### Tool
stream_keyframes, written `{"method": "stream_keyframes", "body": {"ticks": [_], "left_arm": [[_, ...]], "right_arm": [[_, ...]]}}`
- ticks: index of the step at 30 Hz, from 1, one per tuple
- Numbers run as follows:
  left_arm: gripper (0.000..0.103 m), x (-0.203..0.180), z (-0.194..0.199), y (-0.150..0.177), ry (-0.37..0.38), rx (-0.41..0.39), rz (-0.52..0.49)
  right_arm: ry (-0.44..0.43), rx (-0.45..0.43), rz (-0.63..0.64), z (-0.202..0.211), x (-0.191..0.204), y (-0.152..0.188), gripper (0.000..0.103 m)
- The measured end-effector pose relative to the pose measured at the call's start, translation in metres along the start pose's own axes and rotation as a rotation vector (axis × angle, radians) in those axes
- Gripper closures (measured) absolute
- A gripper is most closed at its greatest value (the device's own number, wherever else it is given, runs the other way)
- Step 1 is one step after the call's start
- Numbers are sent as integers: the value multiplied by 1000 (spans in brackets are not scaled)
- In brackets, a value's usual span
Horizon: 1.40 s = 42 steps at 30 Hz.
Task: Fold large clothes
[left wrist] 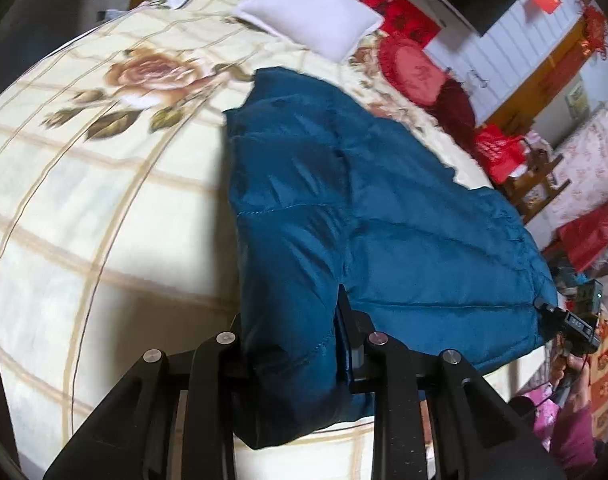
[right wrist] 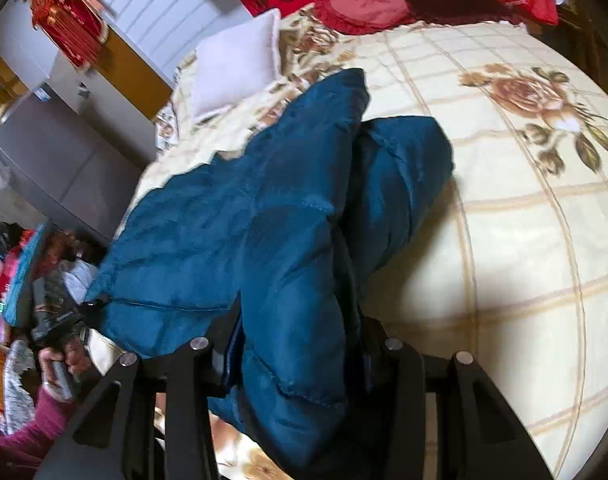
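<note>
A large teal padded jacket (left wrist: pixel 383 208) lies on the bed, partly lifted at its near edge. My left gripper (left wrist: pixel 292 344) is shut on a thick fold of the jacket's near left corner. My right gripper (right wrist: pixel 300 344) is shut on a bunched fold of the same jacket (right wrist: pixel 264 216) at the opposite near corner. Each gripper also shows small in the other's view, the right one at the jacket's far hem in the left wrist view (left wrist: pixel 559 316), the left one in the right wrist view (right wrist: pixel 76 316). The fingertips are buried in fabric.
The bed (left wrist: pixel 84 208) has a cream checked cover with rose prints. A white pillow (left wrist: pixel 311 8) and red cushions (left wrist: pixel 415 68) lie at its head. Red bags and a wooden chair (left wrist: pixel 531 184) stand beside the bed. A grey cabinet (right wrist: pixel 64 160) stands on the other side.
</note>
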<state>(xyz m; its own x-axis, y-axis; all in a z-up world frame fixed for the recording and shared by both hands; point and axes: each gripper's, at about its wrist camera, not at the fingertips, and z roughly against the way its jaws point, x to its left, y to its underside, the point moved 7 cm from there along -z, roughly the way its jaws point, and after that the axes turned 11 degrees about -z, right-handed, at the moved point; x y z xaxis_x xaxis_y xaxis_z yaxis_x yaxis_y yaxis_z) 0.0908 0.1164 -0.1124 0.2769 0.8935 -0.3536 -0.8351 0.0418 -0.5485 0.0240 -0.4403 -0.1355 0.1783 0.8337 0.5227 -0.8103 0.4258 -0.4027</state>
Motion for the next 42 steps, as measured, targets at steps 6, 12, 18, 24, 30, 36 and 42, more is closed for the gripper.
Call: {"method": "stream_keyframes", "body": {"ticks": [6, 12, 18, 24, 30, 36, 42], "left_arm": [[57, -3, 2, 12, -134, -34, 19], [46, -16, 38, 19, -209, -97, -19], [45, -47, 54, 17, -265, -163, -108], [45, -81, 34, 16, -287, -158, -177], [45, -119, -4, 16, -273, -127, -240], [45, -128, -32, 23, -280, -105, -237], [39, -125, -39, 26, -264, -120, -184]], "right_arm": [[262, -37, 101, -21, -14, 12, 19], [361, -121, 154, 24, 6, 20, 18], [275, -176, 231, 47, 62, 34, 18], [215, -157, 344, 8, 120, 56, 18], [242, -132, 391, -42, 150, 75, 18], [272, -137, 362, -72, 143, 85, 13], [278, -149, 322, -82, 136, 88, 3]]}}
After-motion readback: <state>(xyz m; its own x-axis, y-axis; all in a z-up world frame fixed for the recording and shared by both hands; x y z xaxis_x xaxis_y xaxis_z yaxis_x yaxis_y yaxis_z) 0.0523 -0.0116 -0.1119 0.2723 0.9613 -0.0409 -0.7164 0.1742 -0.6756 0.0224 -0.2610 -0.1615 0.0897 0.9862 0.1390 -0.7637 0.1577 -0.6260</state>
